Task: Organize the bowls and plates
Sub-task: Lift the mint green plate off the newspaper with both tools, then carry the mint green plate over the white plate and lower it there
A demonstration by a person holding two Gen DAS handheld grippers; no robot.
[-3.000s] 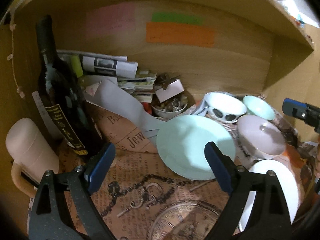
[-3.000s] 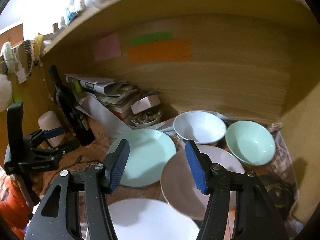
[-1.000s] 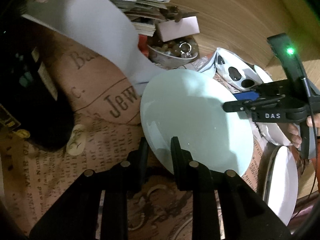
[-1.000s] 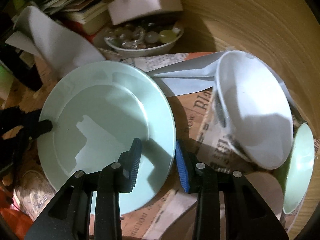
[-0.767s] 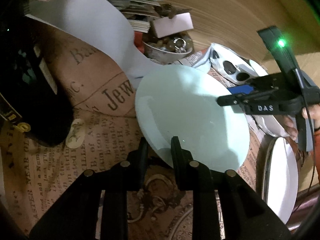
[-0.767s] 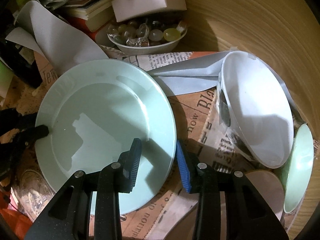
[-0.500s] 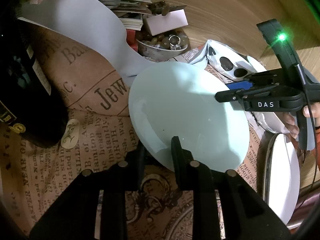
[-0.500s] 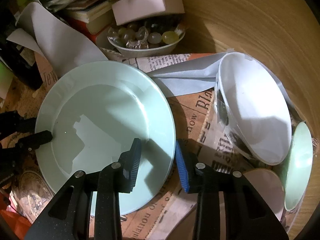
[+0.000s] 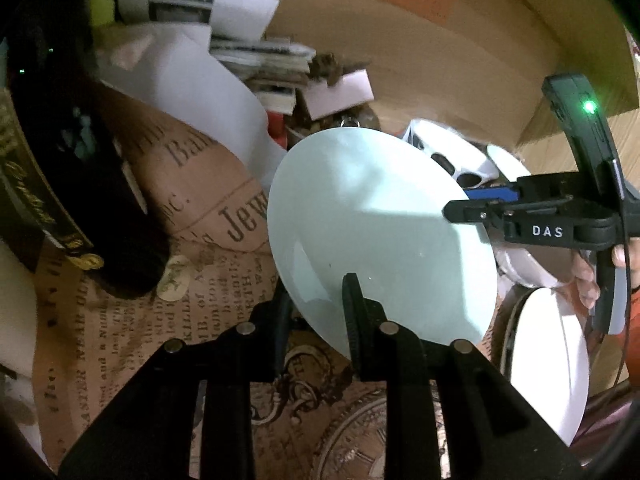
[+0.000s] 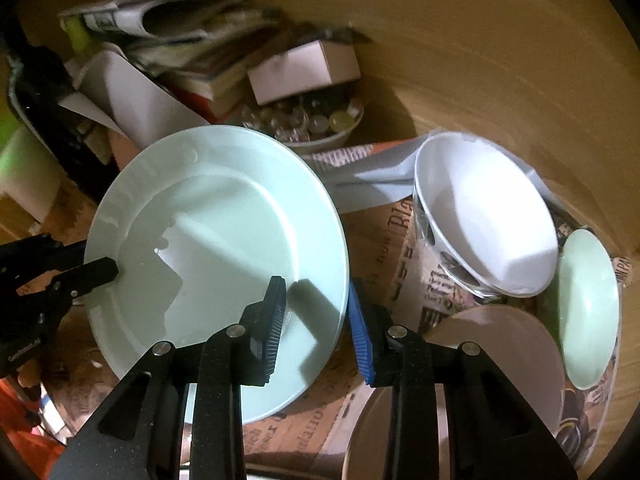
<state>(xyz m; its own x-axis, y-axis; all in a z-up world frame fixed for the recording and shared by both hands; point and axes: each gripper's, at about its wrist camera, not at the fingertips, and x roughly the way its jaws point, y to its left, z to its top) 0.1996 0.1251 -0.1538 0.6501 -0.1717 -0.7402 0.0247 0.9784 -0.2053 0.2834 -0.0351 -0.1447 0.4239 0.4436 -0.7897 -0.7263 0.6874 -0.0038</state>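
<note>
Both grippers hold a pale green plate [image 9: 376, 220] off the printed paper liner, tilted. My left gripper [image 9: 316, 312] is shut on its near rim, one finger over the plate and one beneath. In the right wrist view the same plate [image 10: 216, 248] fills the left half. My right gripper [image 10: 318, 316] is shut on its right rim, between the black pad and the blue pad. Each gripper shows in the other's view: the right one [image 9: 480, 204] on the plate's far edge, the left one [image 10: 96, 272] on its left edge.
A white bowl with dark spots [image 10: 488, 220], a green bowl on edge [image 10: 588, 312] and a mauve plate [image 10: 500, 360] crowd the right. A white plate [image 9: 548, 360] lies near right. A dark bottle [image 9: 60, 160], stacked papers [image 9: 248, 52] and a bead bowl [image 10: 320, 124] stand behind.
Three seconds ago both grippers were open and clear of the plate. Over the last second both, shut on its rim, have lifted it up and toward me.
</note>
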